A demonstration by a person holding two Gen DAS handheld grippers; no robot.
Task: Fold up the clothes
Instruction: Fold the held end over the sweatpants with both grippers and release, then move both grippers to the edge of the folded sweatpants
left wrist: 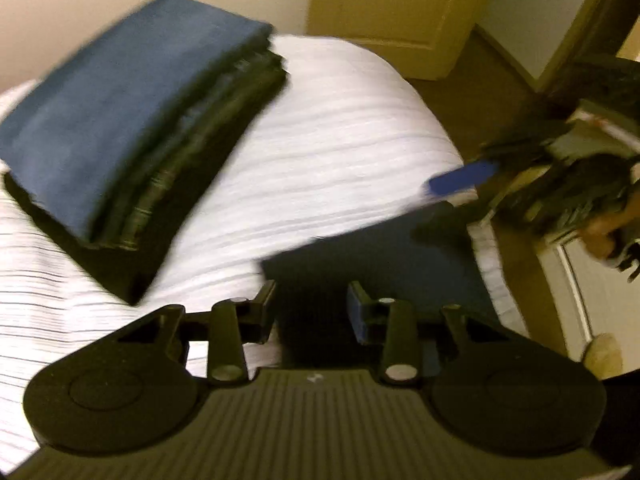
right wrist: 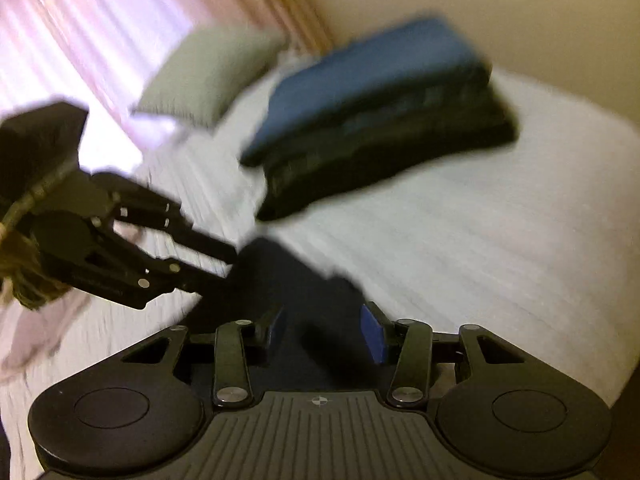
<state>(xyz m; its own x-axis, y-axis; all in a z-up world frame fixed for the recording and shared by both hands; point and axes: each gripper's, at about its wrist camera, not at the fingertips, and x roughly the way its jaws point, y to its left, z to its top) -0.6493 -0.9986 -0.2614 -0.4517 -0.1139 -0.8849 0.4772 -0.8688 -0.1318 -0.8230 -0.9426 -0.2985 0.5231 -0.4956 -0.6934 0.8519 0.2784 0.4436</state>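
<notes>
Stack of folded clothes, blue piece on top w/ darker ones under, sits on the white striped bed toward its far edge by the wall; pics are blurred. A dark navy garment lies flat at the bed's near edge, under both tools. Left gripper jaws spread over that garment, right gripper jaws spread too, navy cloth betw. the pads but can't tell if pads touch it.
</notes>
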